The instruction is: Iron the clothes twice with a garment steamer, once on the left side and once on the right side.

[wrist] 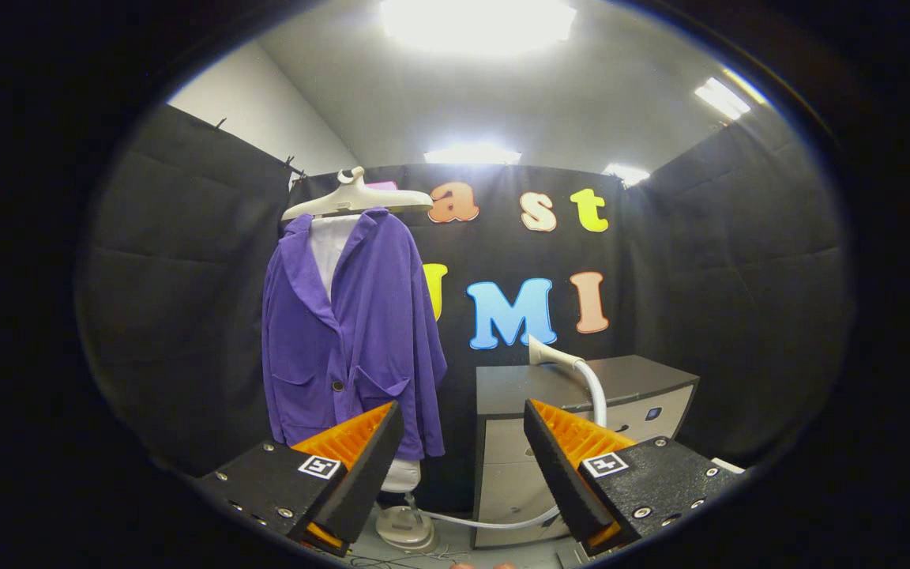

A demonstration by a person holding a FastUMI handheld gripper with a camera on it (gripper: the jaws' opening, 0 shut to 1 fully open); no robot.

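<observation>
Gripper [463,450] jaws stand wide apart, nothing between them; we hold nothing.

Purple jacket [352,332] hangs on a pale hanger [356,197] in front of the booth's black wall, beyond our left finger and well apart from it. A white lining or form shows at the open collar. Cloth looks soft and loose; we expect it to swing or fold away under any push, so passes should be light.

Steamer head [543,353] rests on the near left corner of the grey cabinet's [644,379] top, beyond the gap between the fingers and nearer the right one. Its white hose [599,395] arcs down over the cabinet's front edge and runs along the floor to the pale base [405,528] at the foot of the jacket.

Handling, as we judge it: the head is rigid plastic, probably light, smooth and somewhat slippery; the hose is springy and will tug sideways as we lift. We would close on the handle neck just where the hose joins, not on the hose itself. Neither side of the jacket appears treated yet.
</observation>
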